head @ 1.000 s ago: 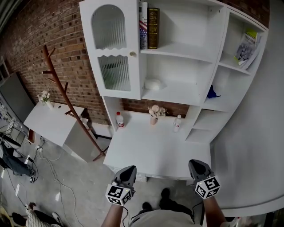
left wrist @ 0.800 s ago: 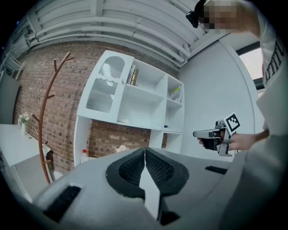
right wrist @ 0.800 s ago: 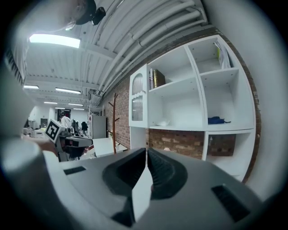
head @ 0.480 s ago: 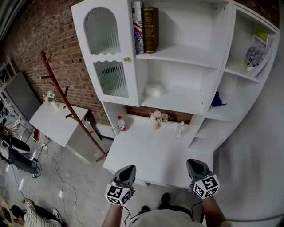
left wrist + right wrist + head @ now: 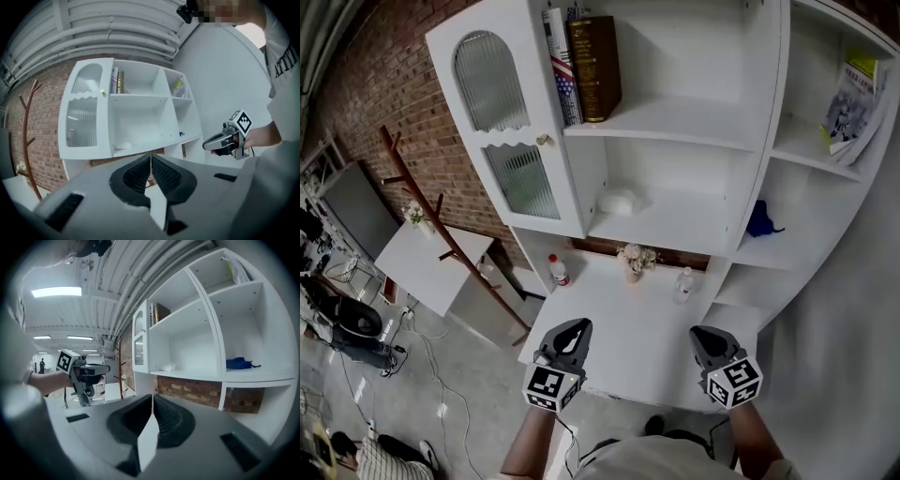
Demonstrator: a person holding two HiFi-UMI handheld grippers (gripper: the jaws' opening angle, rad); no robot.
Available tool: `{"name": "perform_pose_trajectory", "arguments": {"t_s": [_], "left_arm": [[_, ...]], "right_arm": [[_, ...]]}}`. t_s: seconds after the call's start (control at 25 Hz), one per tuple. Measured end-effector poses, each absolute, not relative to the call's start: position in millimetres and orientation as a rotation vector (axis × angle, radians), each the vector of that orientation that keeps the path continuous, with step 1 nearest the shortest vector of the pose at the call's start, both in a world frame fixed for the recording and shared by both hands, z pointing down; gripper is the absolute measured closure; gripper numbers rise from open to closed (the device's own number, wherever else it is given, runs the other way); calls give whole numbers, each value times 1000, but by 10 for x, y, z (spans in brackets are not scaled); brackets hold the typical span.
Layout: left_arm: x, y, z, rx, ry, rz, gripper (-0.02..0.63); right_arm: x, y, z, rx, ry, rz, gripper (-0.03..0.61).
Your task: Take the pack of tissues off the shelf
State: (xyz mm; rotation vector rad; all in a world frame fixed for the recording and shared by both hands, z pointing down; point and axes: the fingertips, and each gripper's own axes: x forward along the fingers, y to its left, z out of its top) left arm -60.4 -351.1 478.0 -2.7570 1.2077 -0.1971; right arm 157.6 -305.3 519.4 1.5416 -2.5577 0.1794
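Head view: pack of tissues point(image 5: 619, 201) on the shelf point(image 5: 684, 223), above and well ahead; left gripper point(image 5: 571, 329) slightly nearer than right gripper point(image 5: 704, 337). Both pairs of jaws together, empty.

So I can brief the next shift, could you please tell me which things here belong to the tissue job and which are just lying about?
Job: pack of tissues; shelf; left hand-held gripper; right hand-held gripper, both shut and empty.
Lying about: books; blue item; red-labelled bottle; flower vase; magazine.
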Motion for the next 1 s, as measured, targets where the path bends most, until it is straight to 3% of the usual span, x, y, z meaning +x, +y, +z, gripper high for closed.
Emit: {"name": "perform_pose_trajectory", "arguments": {"t_s": [0.52, 1.0], "left_arm": [[101, -4660, 4194, -2545, 1125, -456, 586], [553, -5697, 4274, -2414, 1000, -797, 584]], "right_arm": [[1846, -3506, 5127, 1426, -2642, 202, 545], [1918, -3643, 5180, 1467, -2671, 274, 545]]}}
